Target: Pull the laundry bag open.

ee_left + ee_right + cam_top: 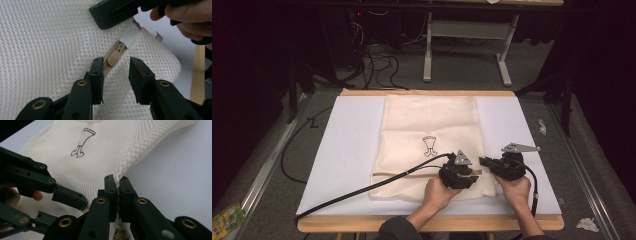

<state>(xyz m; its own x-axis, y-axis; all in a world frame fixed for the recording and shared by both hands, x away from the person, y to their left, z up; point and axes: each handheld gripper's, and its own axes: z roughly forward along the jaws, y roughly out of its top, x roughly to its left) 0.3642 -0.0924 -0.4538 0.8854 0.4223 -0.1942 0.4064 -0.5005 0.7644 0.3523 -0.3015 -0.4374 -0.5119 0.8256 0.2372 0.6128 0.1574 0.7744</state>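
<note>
White-covered wooden tabletop (352, 150), dim room, cables on grey floor (377, 65). Cream mesh bag (429, 125) flat, contents unseen. Left gripper (116, 68) jaws half-open astride zipper pull (114, 58); right gripper (117, 185) jaws clamped on bag's edge.

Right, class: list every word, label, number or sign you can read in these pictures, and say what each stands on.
No readable words or numbers.
Mesh bag: a dark outline drawing, no letters.
Green and yellow packet on the floor: print too small to read.
White tab by the zipper pull: blank.
</note>
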